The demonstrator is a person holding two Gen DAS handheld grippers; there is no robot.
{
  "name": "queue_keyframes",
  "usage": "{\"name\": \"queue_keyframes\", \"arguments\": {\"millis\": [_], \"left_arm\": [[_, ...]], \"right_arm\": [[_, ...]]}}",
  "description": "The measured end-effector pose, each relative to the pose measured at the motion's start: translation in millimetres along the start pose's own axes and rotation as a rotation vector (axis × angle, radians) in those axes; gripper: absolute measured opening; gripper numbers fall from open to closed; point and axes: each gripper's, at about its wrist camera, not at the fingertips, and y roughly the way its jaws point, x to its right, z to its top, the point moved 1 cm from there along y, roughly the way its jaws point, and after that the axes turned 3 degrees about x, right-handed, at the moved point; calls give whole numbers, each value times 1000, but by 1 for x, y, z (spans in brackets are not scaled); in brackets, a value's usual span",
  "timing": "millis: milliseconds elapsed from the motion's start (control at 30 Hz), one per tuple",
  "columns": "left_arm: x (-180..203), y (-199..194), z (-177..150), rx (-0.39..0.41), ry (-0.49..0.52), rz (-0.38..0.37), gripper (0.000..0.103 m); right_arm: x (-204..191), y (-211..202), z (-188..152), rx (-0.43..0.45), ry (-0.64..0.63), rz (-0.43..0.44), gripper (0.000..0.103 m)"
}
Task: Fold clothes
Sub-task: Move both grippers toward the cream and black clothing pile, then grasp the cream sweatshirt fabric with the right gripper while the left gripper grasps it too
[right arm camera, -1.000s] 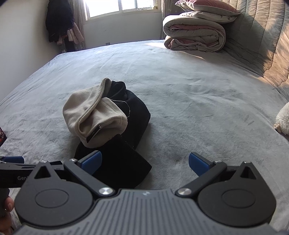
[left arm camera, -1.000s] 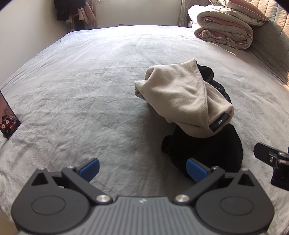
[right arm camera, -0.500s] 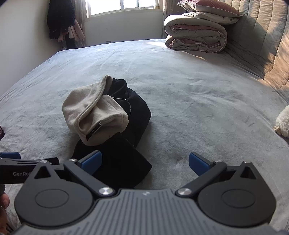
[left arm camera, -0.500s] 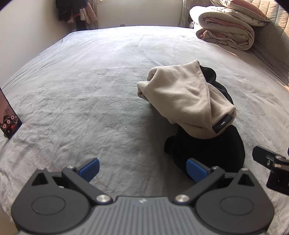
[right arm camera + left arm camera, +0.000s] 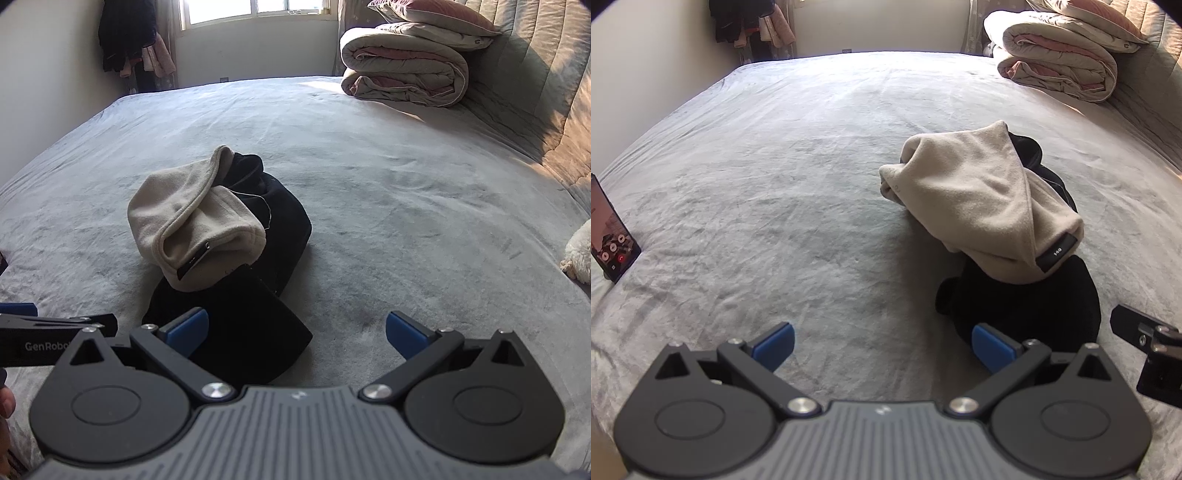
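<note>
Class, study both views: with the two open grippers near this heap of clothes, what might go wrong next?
1. The beige garment lies bunched on top of the black garment, so one pinch may lift both layers.
2. The left gripper and right gripper sit close together by the heap and may collide.
3. The phone propped at the bed's edge may topple if cloth is dragged.

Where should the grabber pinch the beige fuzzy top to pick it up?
Probably the near hem of the beige top, by its black tag. That edge overhangs the black garment, facing the open left gripper, so coming straight forward looks easiest.
</note>
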Motion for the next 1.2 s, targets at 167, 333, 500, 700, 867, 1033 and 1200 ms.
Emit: {"name": "queue_keyframes", "arguments": {"millis": [167, 333, 500, 700, 867, 1033, 1200], "left_arm": [[-5, 2, -2, -5, 4, 13, 103], [-14, 4, -4, -11, -2, 28, 103], [-24, 5, -7, -21, -7, 41, 103], [-37, 9, -10, -35, -25, 46, 103], [-38, 13, -13, -40, -30, 30, 103], [-32, 14, -6, -16, -1, -43, 103], [-23, 15, 14, -54, 65, -125, 103]], "right_arm": [[-7, 1, 0, -3, -12, 10, 103], [-14, 5, 1, -10, -15, 24, 103], [-24, 8, 1, -18, -36, 28, 103], [-31, 14, -1, -37, -59, 26, 103], [-30, 14, 2, -60, -54, 59, 103], [-29, 13, 11, -68, -66, 85, 103], [-32, 6, 32, -47, -126, 110, 98]]}}
